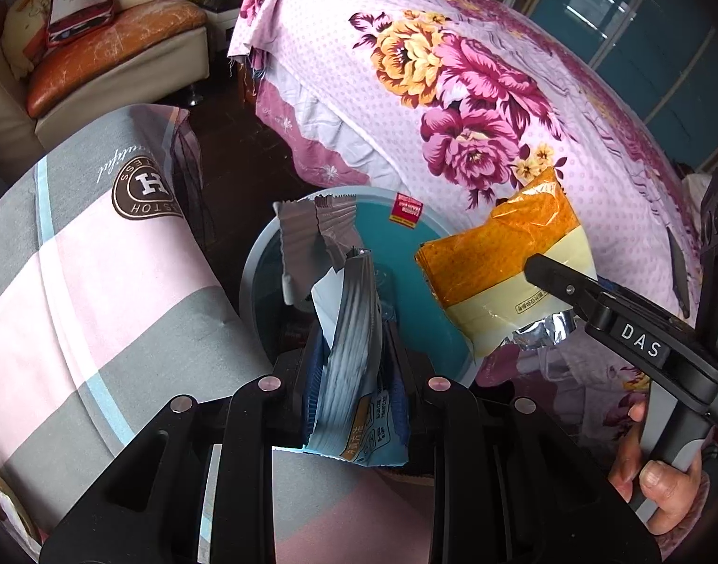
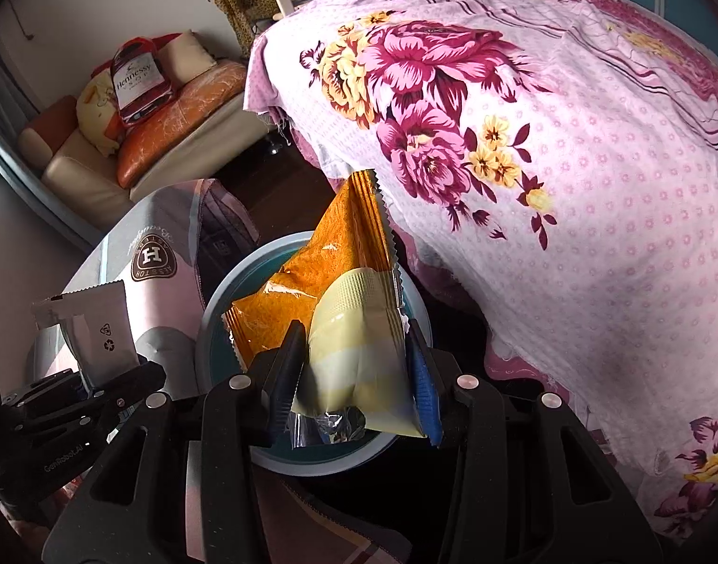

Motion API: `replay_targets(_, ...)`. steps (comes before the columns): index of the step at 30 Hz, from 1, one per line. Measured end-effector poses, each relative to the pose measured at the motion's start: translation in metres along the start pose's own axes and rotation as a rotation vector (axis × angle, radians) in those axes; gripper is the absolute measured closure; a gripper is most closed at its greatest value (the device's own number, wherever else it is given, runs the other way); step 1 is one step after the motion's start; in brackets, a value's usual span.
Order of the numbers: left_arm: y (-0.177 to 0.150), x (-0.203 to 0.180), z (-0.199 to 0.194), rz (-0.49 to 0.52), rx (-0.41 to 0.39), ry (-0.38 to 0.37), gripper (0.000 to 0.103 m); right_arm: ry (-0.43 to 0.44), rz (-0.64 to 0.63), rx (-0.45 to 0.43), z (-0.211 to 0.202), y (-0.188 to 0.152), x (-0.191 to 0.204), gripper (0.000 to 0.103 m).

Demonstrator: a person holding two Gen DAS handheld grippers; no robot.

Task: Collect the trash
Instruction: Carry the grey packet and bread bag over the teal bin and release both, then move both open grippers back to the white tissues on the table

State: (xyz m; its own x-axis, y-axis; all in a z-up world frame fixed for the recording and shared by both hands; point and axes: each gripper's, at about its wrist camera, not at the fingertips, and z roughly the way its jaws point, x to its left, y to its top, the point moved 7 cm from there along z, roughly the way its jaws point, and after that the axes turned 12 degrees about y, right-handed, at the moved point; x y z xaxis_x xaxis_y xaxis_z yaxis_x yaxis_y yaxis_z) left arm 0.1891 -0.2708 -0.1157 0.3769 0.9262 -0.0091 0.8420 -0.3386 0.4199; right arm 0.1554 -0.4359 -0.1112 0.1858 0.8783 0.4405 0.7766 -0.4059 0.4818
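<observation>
L gripper (image 1: 354, 329) pinches grey wrapper (image 1: 354, 329) over the teal bin (image 1: 434, 329). R gripper (image 2: 359, 376) pinches orange/cream packet (image 2: 349, 310), also above bin (image 2: 312, 460), torn foil end toward cam. Bin sits btwn striped pillow (image 1: 100, 282) and floral bed (image 1: 476, 117). Sofa (image 1: 100, 47) in back.

left gripper (image 1: 354, 329): black linkage arms, silver round screws, blue ribbed pads
right gripper (image 2: 354, 376): black body, silver screws, blue pad; white "DAS" lettering
hand (image 1: 659, 479): bare skin, lower right of the frame, fingernails seen
</observation>
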Motion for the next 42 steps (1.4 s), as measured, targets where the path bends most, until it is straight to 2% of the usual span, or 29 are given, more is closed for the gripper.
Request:
replay_targets(2,0.002,0.0,0.004,0.001,-0.003,0.013,0.066,-0.006,0.002,0.001,0.001,0.001,-0.002,0.062)
replay_targets(4,0.004,0.001,0.006,-0.003,-0.01,0.027,0.043,-0.01,0.001,0.006,0.002,0.001,-0.003,0.062)
replay_targets(7,0.007,0.007,0.005,-0.015,-0.029,0.045,0.024,-0.014,0.0,0.012,0.005,0.0,-0.002,0.062)
replay_targets(8,0.007,0.009,0.005,-0.019,-0.032,0.05,0.022,-0.015,-0.002,0.015,0.006,0.0,-0.001,0.062)
replay_targets(13,0.003,0.017,0.007,-0.029,-0.024,0.065,0.016,-0.018,-0.013,0.029,0.012,-0.001,0.006,0.062)
replay_targets(18,-0.006,0.026,0.008,-0.037,-0.012,0.067,0.015,-0.027,-0.029,0.042,0.016,-0.002,0.013,0.061)
replay_targets(23,-0.017,0.037,0.002,-0.041,-0.012,0.066,0.015,-0.039,-0.049,0.051,0.019,-0.004,0.022,0.049)
replay_targets(25,-0.021,0.042,0.0,-0.048,-0.013,0.066,0.015,-0.043,-0.061,0.059,0.02,-0.004,0.027,0.04)
replay_targets(27,-0.026,0.048,-0.004,-0.06,-0.013,0.062,0.015,-0.046,-0.07,0.066,0.021,-0.005,0.031,0.039)
replay_targets(29,-0.031,0.054,-0.007,-0.073,-0.012,0.054,0.014,-0.049,-0.076,0.073,0.021,-0.007,0.036,0.033)
replay_targets(36,-0.055,0.076,-0.024,-0.124,-0.013,0.024,0.014,-0.035,-0.102,0.095,0.017,-0.016,0.061,0.028)
replay_targets(42,-0.084,0.109,-0.047,-0.185,-0.029,0.033,0.014,-0.013,-0.148,0.12,0.014,-0.033,0.094,0.026)
